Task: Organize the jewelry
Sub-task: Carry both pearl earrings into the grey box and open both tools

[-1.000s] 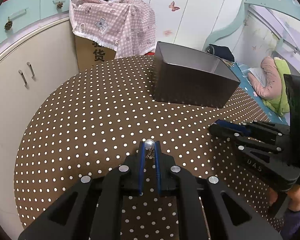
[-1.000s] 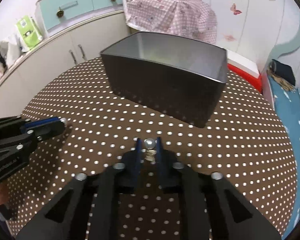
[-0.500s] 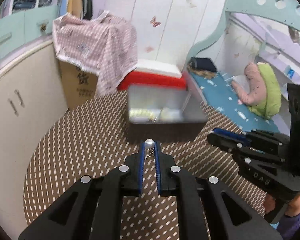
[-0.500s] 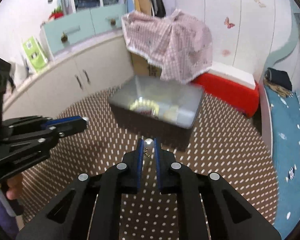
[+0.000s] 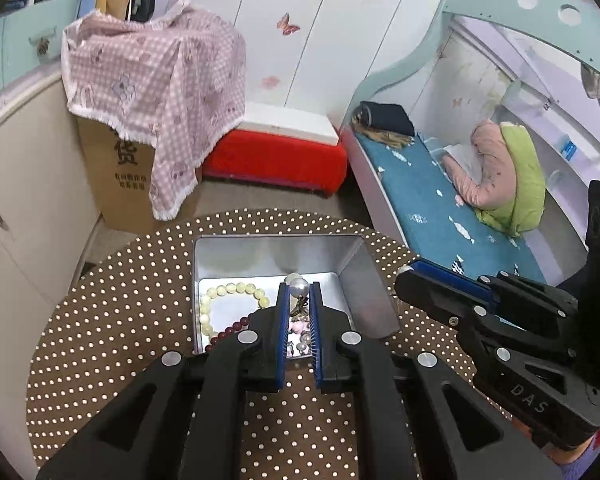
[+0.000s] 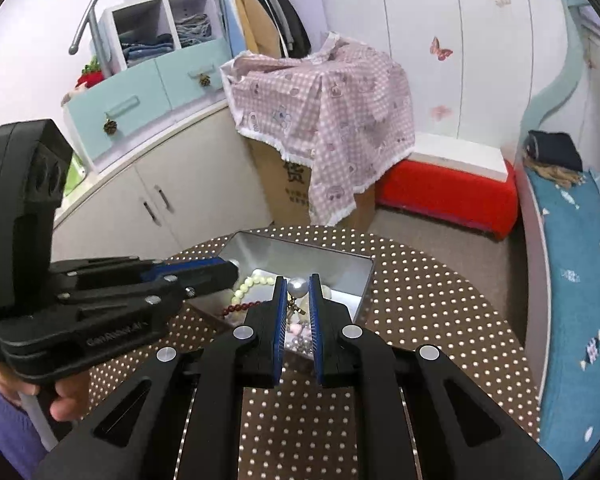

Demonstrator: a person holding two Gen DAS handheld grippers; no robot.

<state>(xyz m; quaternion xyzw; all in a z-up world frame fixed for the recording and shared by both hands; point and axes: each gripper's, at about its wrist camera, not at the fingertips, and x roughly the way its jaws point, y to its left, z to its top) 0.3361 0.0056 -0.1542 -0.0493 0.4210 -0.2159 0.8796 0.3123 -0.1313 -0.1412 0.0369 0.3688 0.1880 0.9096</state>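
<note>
The left gripper pinches a pearl earring between its blue pads, the pearl at the very tips and a small metal fitting dangling beneath it. The right gripper grips a second pearl earring in the same way, with a bronze-coloured fitting hanging below. That makes two earrings, one per claw, both held in the air above the open metal tin.

Both sets of fingertips sit over the tin's interior, within its four walls. The near wall is hidden under the fingers in each wrist view. The far wall stands well beyond the tips, and the right wall slopes outward with bare floor beside it. Inside lie a pale yellow bead bracelet curled against the left side and a dark red bead bracelet partly tucked under the left finger; further small pieces, pink and pearly, show between the pads but are too jumbled to count.

The tin rests on a round table with a brown polka-dot cloth, with dotted cloth on every side of it. The right gripper enters the left view from the right, angled toward the tin's right wall. In the right view the left gripper reaches in from the left, level, its tip over the tin's left corner, and the person's hand wraps its handle.
</note>
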